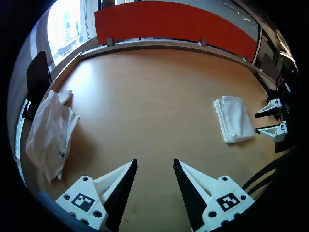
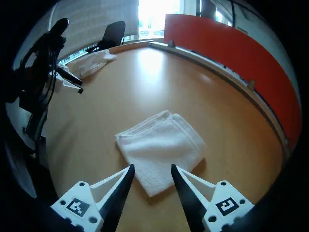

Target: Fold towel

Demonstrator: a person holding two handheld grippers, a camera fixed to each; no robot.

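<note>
Looking at the towel [image 2: 162,149], I'd say it's already a neat folded packet, lying flat on the wooden table [image 2: 154,89] right under the tips of the right gripper [image 2: 152,165]. That gripper's jaws are parted a fair bit and hold nothing. The left gripper [image 1: 154,160] is well apart from the towel over bare wood, jaws also parted and empty. The main risk I see is that a pinch catching just the top layer would peel the fold open on the lift. The tabletop also looks smooth, so a sideways nudge could slide the whole packet or skew its edges. There's a crumpled white cloth [image 1: 50,131] at the table's far edge that looks like it could slip off if bumped. Room-wise, a red divider panel [image 1: 174,23] runs along the back of the table, a dark chair [image 2: 114,34] sits by the bright window [image 1: 65,27], and there's glare on the wood.
</note>
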